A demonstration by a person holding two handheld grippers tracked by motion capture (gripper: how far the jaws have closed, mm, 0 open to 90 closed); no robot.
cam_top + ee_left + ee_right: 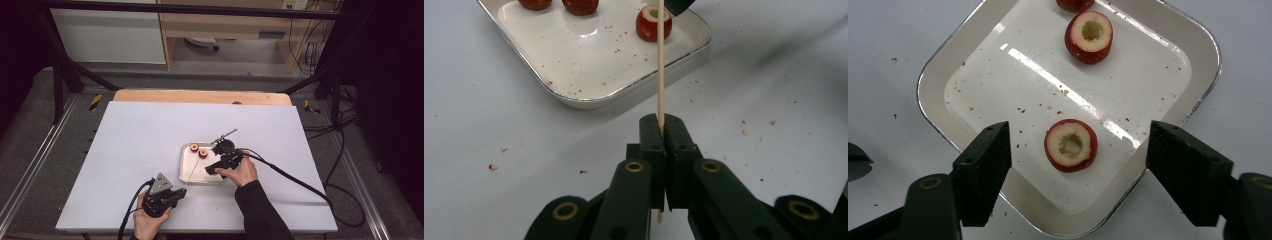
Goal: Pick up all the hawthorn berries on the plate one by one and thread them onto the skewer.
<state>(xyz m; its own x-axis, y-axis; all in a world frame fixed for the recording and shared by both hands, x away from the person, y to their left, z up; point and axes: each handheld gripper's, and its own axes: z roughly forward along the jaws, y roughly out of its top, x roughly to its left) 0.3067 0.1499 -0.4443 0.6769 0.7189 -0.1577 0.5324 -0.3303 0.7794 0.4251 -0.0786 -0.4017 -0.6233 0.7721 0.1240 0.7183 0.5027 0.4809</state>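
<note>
A thin wooden skewer (660,75) is pinched between the jaws of my left gripper (663,130), and its far end reaches over the white tray (589,97). In the high view the left gripper (175,192) sits near the table's front edge, just left of the tray (186,167). Three cored red fruit pieces lie in the tray. One piece (1071,145) lies between the wide-apart jaws of my right gripper (1080,150), which do not touch it. Two more pieces (1089,36) (1074,4) lie farther off.
A black tool with a metal rod (223,140) lies on the white table just beyond the tray's far right corner. Red crumbs speckle the tray and the table around it. Cables trail from both grippers toward the table's front and right edges.
</note>
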